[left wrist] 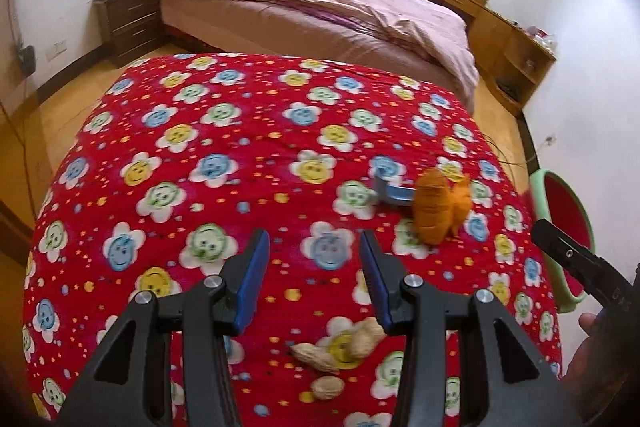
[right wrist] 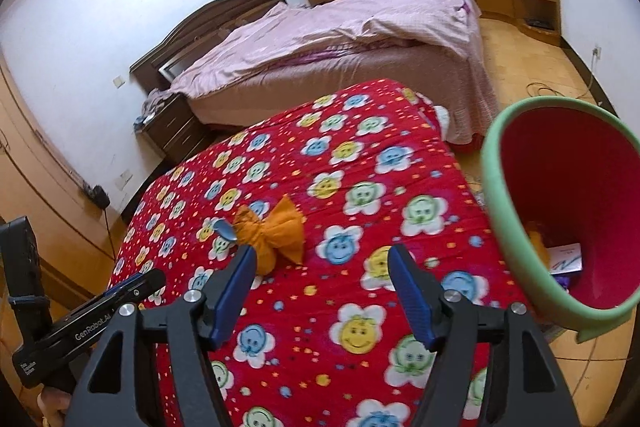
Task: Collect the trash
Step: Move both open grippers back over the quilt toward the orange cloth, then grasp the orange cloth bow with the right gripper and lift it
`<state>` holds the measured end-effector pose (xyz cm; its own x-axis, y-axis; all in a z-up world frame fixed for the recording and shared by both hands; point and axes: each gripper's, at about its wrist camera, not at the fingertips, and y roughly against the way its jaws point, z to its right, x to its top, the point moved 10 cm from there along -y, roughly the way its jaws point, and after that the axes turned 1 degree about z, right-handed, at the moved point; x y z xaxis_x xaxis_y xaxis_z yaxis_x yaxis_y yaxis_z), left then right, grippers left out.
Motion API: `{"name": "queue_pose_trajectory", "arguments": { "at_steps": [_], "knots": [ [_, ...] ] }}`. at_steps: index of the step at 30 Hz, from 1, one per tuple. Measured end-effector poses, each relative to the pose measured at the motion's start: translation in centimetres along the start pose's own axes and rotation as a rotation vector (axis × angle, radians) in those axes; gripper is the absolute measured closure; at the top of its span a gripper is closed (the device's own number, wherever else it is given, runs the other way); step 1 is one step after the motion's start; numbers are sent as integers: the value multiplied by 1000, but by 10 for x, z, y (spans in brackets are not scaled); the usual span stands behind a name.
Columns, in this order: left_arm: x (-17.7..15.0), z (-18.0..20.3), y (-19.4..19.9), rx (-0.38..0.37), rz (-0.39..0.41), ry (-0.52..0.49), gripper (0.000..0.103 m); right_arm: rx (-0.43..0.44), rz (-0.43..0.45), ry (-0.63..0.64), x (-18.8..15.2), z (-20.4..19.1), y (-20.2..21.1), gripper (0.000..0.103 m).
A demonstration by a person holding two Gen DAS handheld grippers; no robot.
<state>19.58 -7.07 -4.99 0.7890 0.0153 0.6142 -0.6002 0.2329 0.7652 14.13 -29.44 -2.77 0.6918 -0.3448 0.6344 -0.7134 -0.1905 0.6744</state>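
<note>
On the left, the left gripper [left wrist: 314,259] hangs over the red flowered blanket [left wrist: 224,155] with its blue pads partly apart and nothing between them; the peanut shells [left wrist: 340,347] lie on the blanket just under and behind its fingertips, so picking them up likely means drawing back and tipping down, not reaching forward. Further right on the blanket lies the crumpled orange wrapper [left wrist: 434,213], touching a small blue scrap [left wrist: 390,193] on its far side. The right gripper [right wrist: 322,273] stands wide and empty above the blanket, with the orange wrapper just beyond its left pad. It seems best to shift it left until the wrapper sits squarely between the pads, then close on the narrow twisted waist, where the soft paper should bunch least. At the far right the red bin with the green rim [right wrist: 496,163] waits just off the blanket's edge, already holding some scraps.
</note>
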Motion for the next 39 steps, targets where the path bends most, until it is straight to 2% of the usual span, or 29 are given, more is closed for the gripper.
{"name": "queue_pose_trajectory", "arguments": {
  "at_steps": [3, 6, 16, 26, 35, 39],
  "knots": [
    [-1, -11, -4, 18, -6, 19, 56, 1, -23, 25, -3, -11, -12, 31],
    [-2, -22, -7, 37, -9, 42, 56, -7, -41, 39, -6, -16, -23, 24],
    [-3, -51, -11, 65, -10, 96, 56, 1, -112, 94, -16, -39, -61, 24],
    [-3, -55, -12, 52, -16, 112, 56, -15, -144, 144, -19, -52, -89, 24],
    [-4, -53, -12, 52, -19, 111, 56, -43, -149, 142, -20, -43, -97, 48],
    [-4, -49, -11, 47, -17, 103, 56, -33, -148, 120, -18, -38, -95, 62]
  ]
}}
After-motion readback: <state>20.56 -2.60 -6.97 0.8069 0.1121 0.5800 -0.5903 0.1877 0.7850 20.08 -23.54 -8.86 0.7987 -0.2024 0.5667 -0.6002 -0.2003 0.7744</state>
